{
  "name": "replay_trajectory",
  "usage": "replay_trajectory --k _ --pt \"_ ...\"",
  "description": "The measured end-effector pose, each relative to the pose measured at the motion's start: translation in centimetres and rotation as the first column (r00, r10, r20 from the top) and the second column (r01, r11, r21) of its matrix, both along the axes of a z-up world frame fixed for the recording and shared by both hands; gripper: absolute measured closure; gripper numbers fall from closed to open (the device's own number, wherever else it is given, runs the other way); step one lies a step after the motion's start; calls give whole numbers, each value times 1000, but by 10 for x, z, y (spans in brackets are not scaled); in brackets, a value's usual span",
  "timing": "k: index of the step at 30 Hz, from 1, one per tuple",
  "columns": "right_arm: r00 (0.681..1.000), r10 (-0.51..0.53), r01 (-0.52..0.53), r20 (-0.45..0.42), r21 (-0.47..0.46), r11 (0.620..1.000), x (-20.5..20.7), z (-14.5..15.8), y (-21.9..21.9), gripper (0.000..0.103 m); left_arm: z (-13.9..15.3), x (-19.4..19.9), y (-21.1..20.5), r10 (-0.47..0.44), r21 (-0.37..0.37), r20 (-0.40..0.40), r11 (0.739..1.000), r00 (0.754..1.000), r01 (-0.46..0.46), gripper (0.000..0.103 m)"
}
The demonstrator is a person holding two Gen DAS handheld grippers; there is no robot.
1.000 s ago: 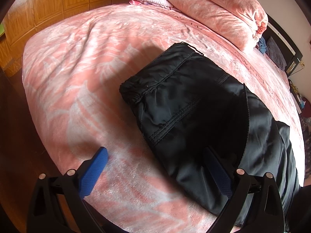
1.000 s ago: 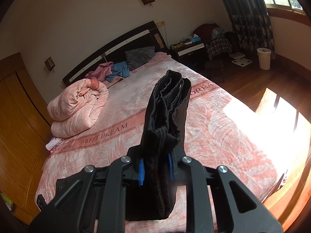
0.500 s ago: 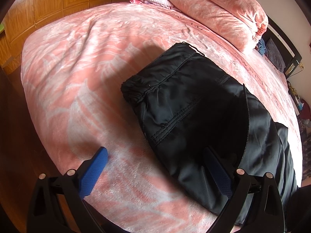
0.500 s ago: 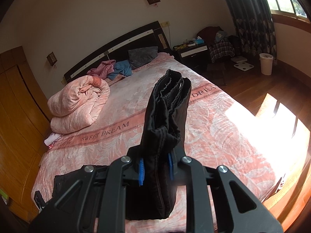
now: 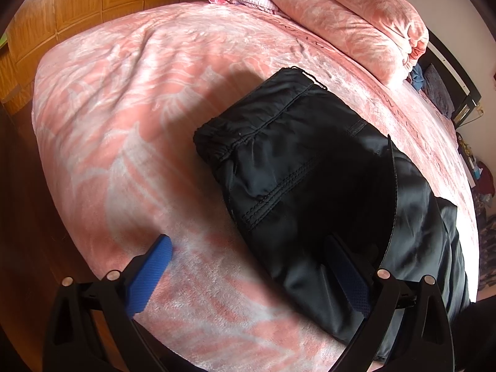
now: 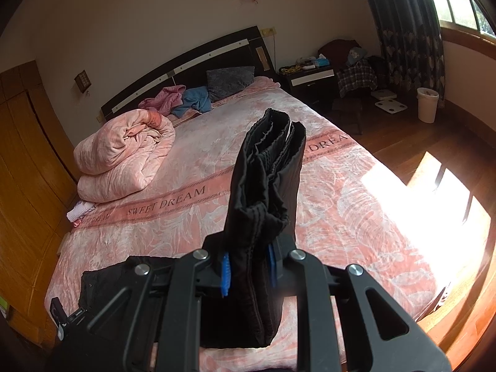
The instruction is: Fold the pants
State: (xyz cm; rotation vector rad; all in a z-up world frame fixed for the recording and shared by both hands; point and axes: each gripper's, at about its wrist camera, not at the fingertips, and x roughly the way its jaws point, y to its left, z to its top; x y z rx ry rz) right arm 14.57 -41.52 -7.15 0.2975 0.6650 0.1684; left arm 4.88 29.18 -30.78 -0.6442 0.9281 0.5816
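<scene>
A: My right hand-held gripper (image 6: 247, 268) is clamped on the bunched leg ends of the black pants (image 5: 310, 179), held up over the bed (image 5: 124, 124); the left hand-held gripper (image 5: 251, 266) hangs wide open and empty above the near edge.

B: And the rest of them?

A: Flat by the bed's near corner, waistband towards the rolled quilt (image 6: 124, 152). I'd judge them light, limp and slick, so grip the stitched hems or waistband, not a single layer.

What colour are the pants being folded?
Black; the pants show best in the left wrist view.
</scene>
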Motion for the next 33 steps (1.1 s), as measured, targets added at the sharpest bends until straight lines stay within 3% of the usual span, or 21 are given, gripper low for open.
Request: replay_trajectory --k 15,33 --pt "999 18 -24 -52 -117 993 -1 -4 53 86 -4 -7 5 -8 -60 41 998 999 11 4" --pt "998 32 -41 -55 -160 986 -10 -1 93 86 -6 -16 8 -2 -95 88 995 996 11 4"
